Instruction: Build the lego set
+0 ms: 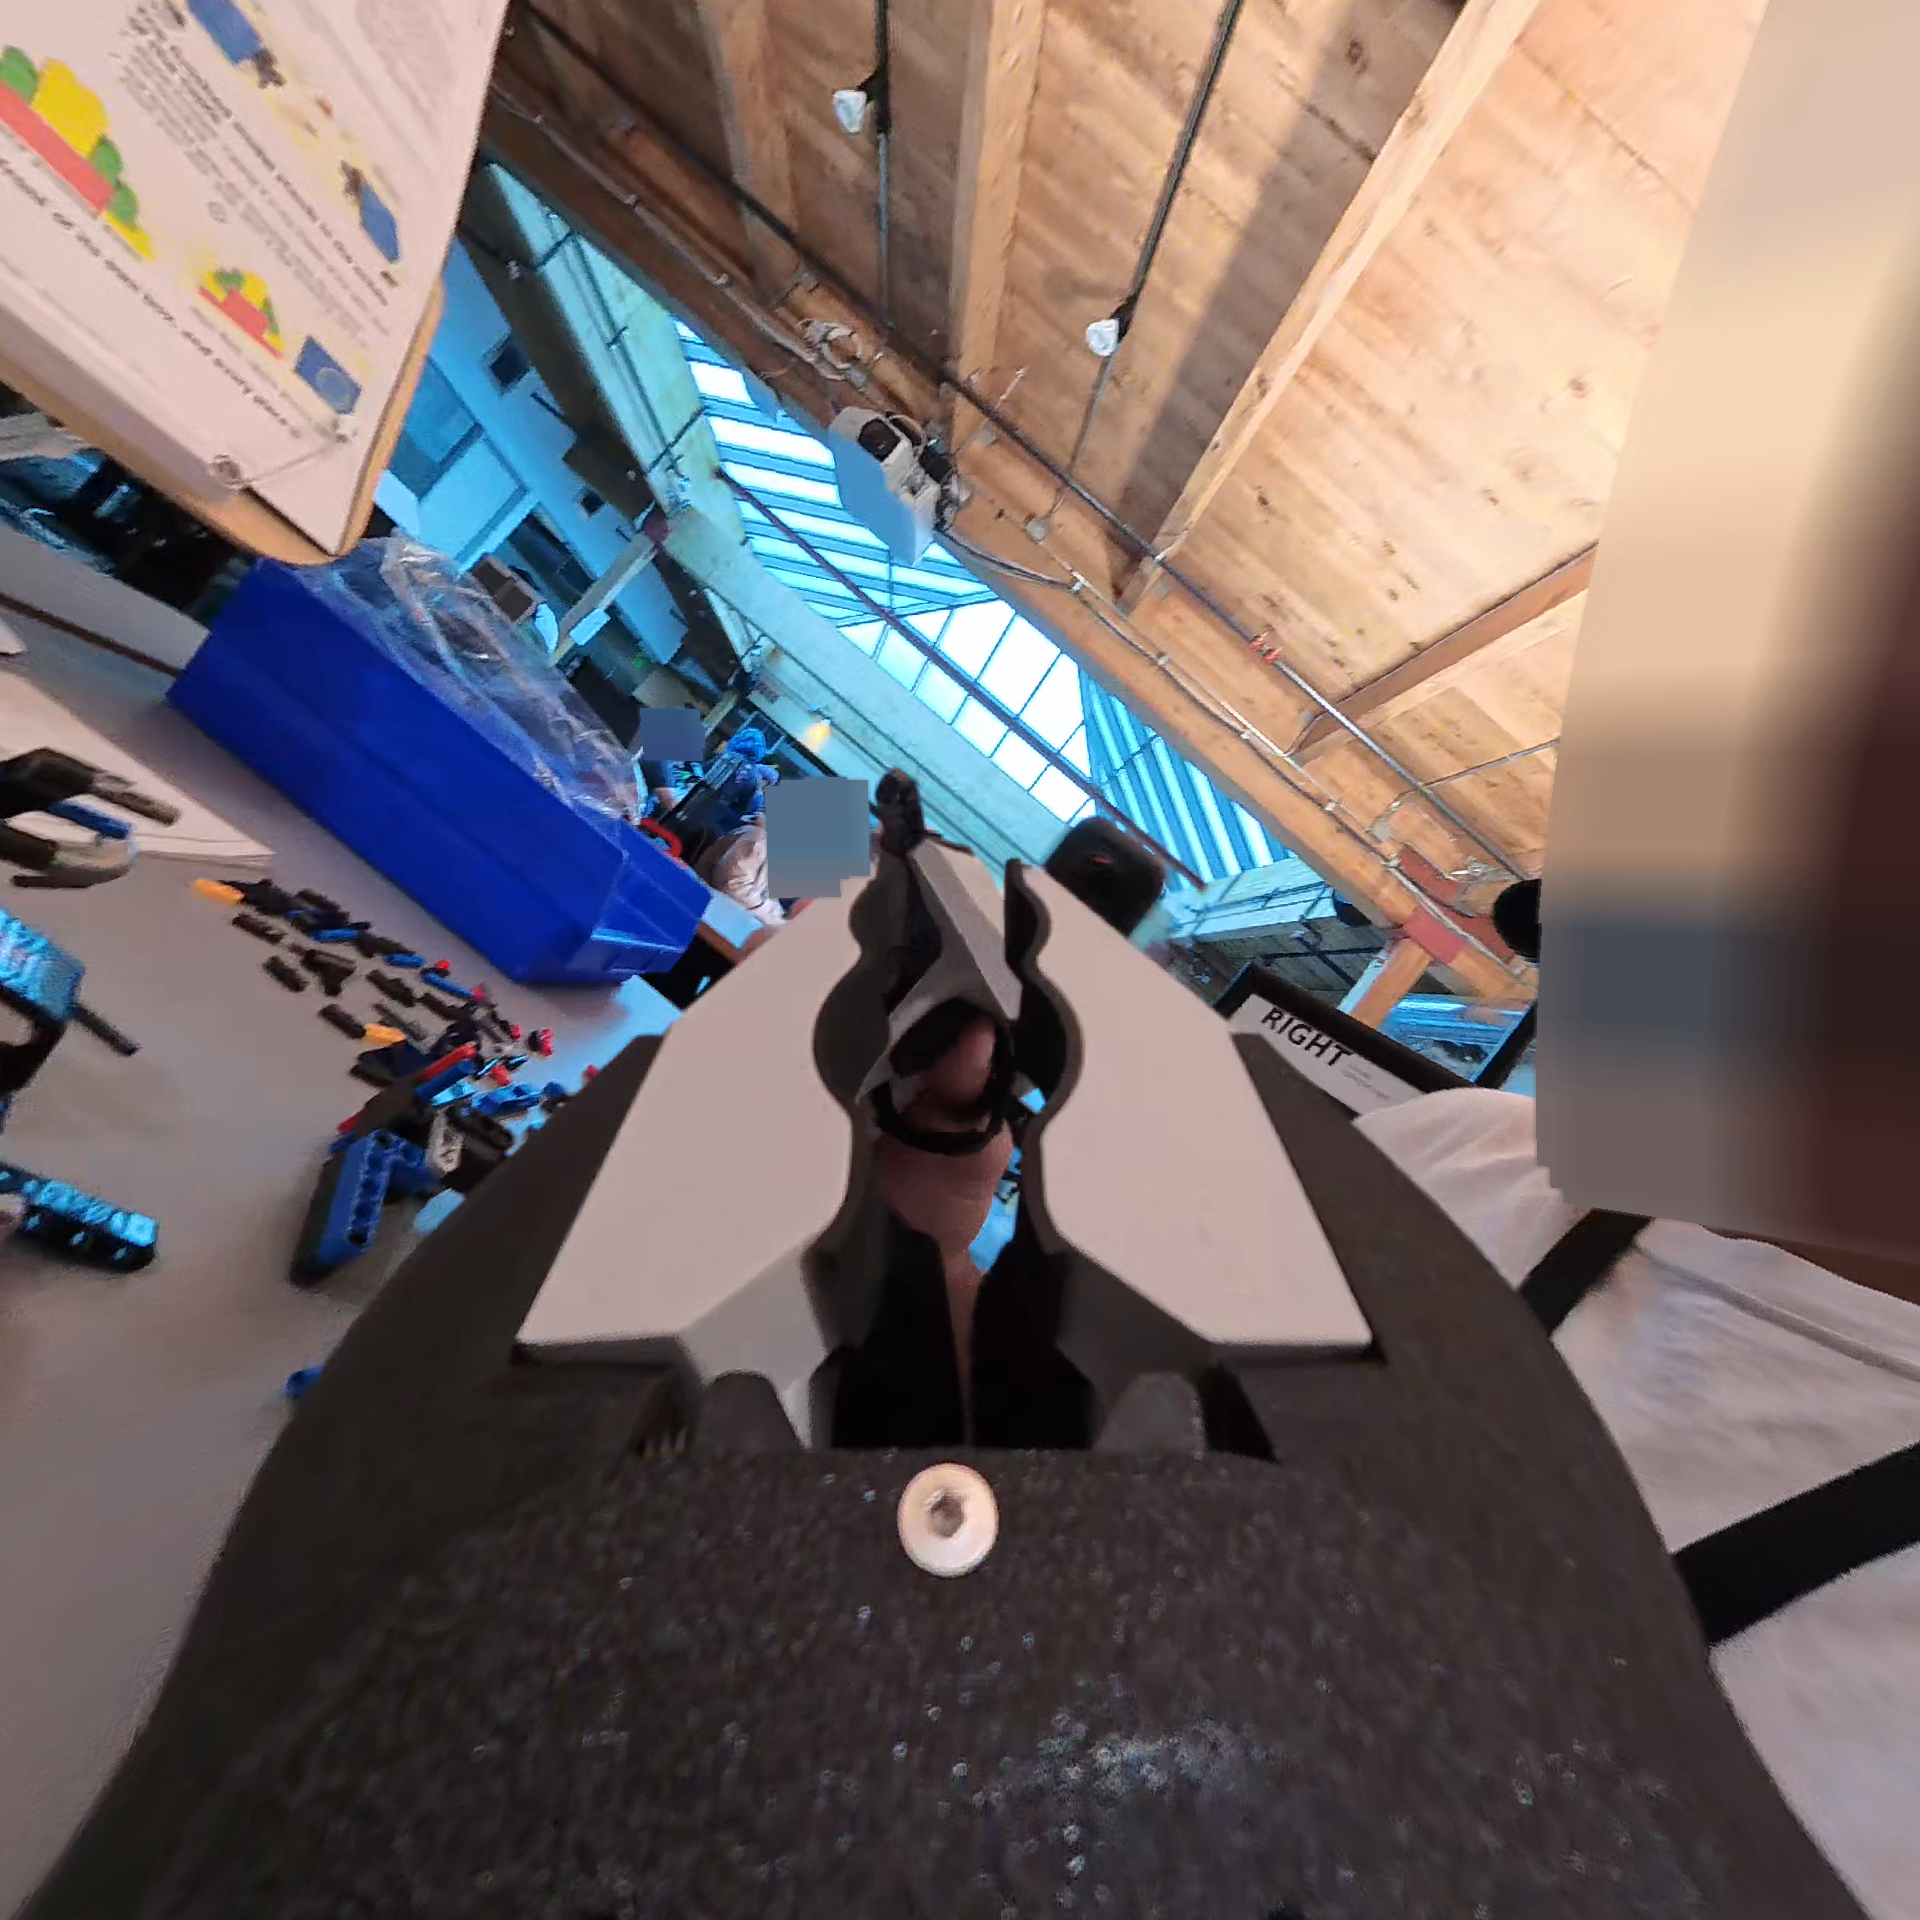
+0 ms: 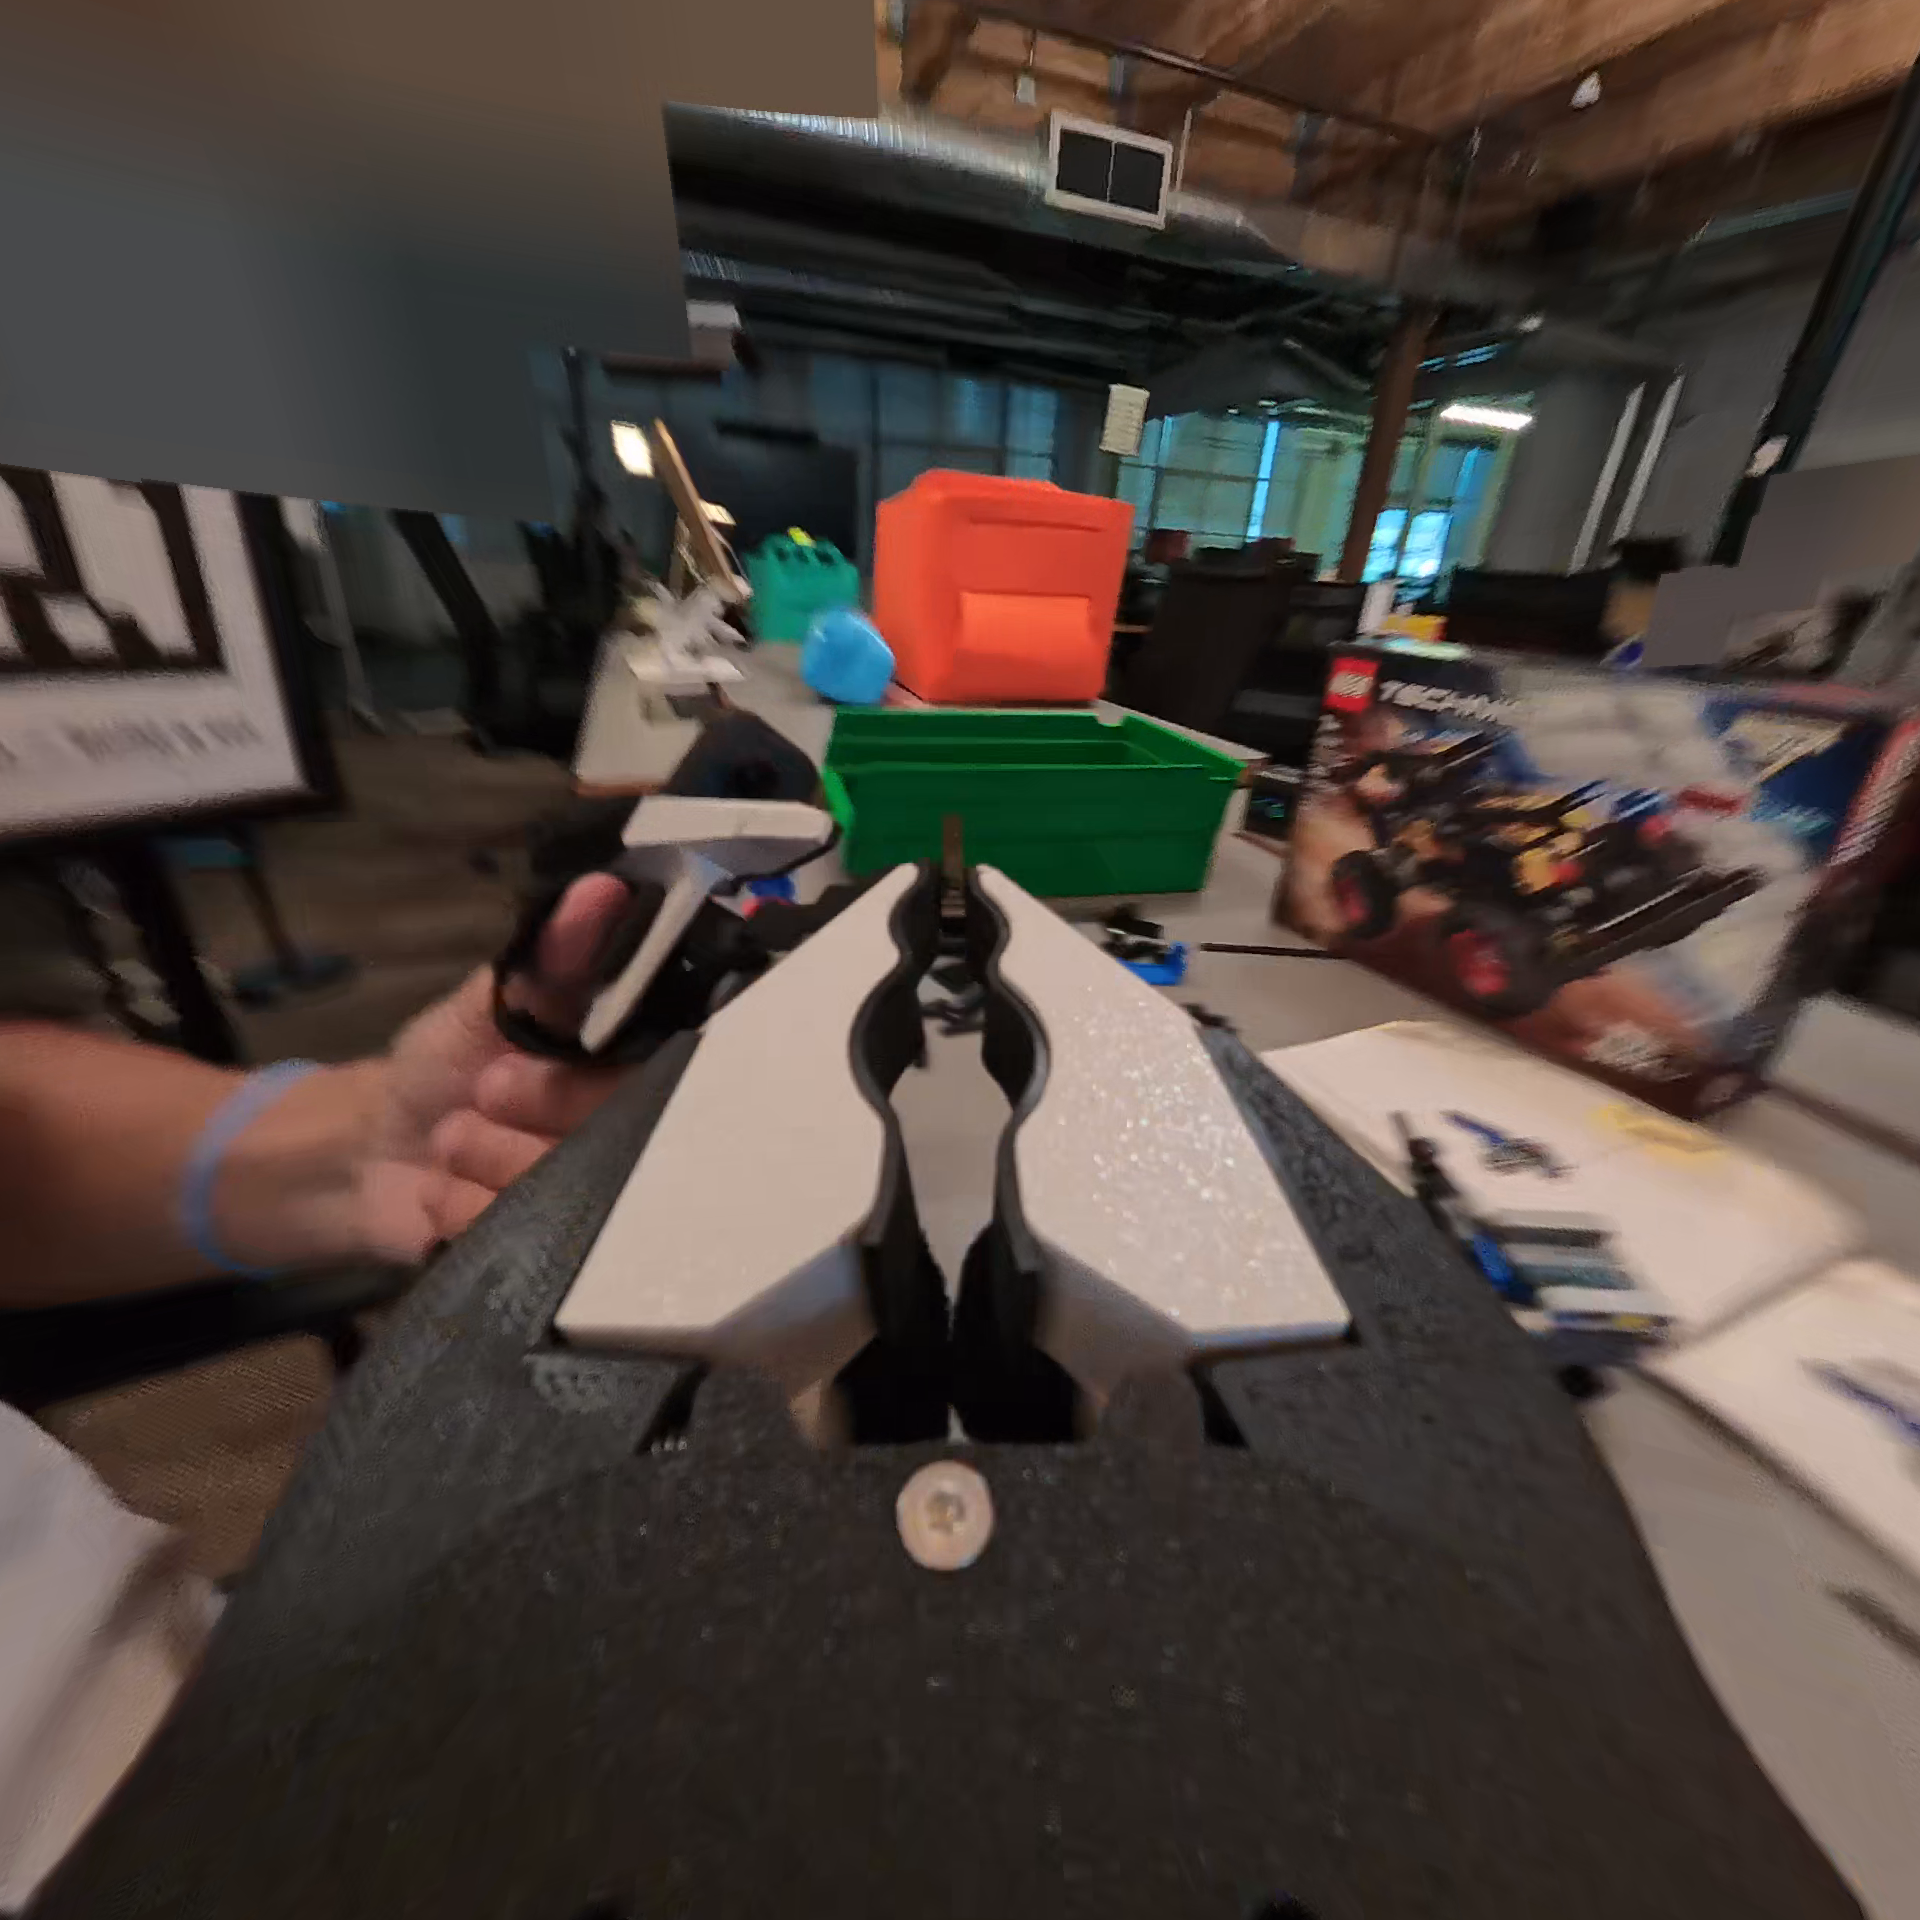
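Observation:
My right gripper is shut on a small dark lego pin that sticks out past its tips, held above the table. My left gripper points up toward the ceiling with its jaws a little apart and nothing between them. Through that gap I see the right gripper with the dark pin at its tip. The left gripper also shows in the right wrist view, held in a hand at the left. Loose black and blue lego pieces lie on the grey table.
A blue bin with a plastic bag and an instruction board are at the left. A green tray, an orange box, the lego set box and an open instruction booklet stand ahead and to the right. Both grippers' tips are close together, under 4 cm apart.

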